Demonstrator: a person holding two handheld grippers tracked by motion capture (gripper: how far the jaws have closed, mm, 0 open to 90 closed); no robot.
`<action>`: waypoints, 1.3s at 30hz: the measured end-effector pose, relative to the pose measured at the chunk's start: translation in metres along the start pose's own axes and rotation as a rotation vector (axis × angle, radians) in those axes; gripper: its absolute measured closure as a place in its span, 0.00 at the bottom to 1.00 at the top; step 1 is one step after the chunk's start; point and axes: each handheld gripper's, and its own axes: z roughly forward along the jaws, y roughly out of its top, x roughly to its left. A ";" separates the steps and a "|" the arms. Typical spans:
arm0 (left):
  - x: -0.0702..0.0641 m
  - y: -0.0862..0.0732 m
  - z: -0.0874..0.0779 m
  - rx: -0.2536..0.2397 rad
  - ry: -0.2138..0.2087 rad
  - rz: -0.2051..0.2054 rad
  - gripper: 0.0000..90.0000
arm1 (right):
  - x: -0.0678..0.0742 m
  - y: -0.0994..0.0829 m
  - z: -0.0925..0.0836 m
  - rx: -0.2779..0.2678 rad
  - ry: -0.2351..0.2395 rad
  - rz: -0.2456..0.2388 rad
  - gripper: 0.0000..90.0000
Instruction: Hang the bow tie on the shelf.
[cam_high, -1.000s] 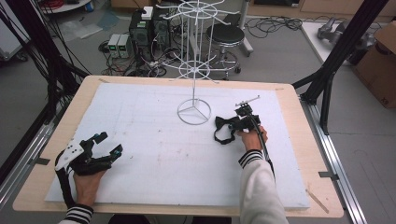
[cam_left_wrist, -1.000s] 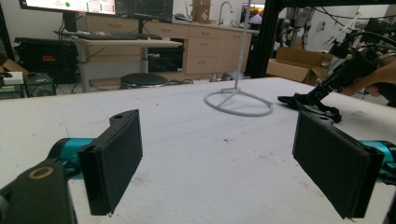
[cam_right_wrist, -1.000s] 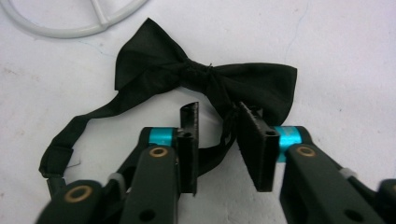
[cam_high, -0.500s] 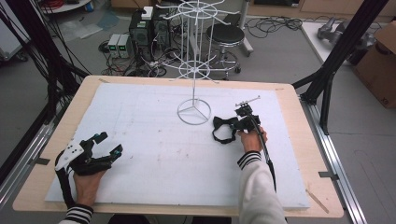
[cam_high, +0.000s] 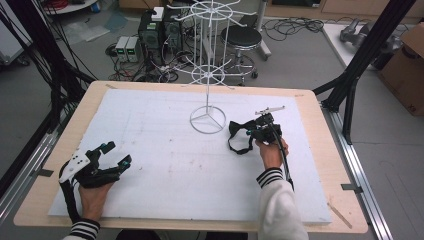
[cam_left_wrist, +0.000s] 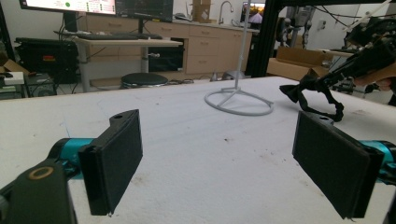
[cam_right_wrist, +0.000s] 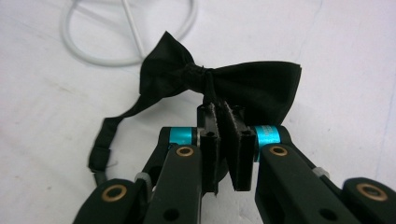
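We've got the right gripper (cam_right_wrist: 223, 140) with its jaws just pinched shut on the black bow tie (cam_high: 243, 131) at its lower edge, lying on the counter (cam_high: 165, 165) at four o'clock of the white wire rack (cam_high: 207, 65), hanging it still ahead, while the left gripper (cam_high: 111, 154) rests wide open, empty.

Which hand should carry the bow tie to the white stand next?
Right. Its tongs are shut on the bow tie beside the stand's base; the left tongs rest open, far off.
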 end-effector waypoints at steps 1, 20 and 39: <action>0.000 0.000 0.000 0.001 0.000 0.001 0.18 | 0.001 0.001 -0.006 -0.026 0.005 -0.011 0.94; 0.000 0.000 0.000 0.002 0.003 0.002 0.18 | 0.022 0.011 -0.060 -0.383 0.072 -0.170 0.94; -0.001 0.000 0.000 0.005 0.003 0.010 0.18 | 0.035 0.014 -0.083 -0.590 0.120 -0.192 0.94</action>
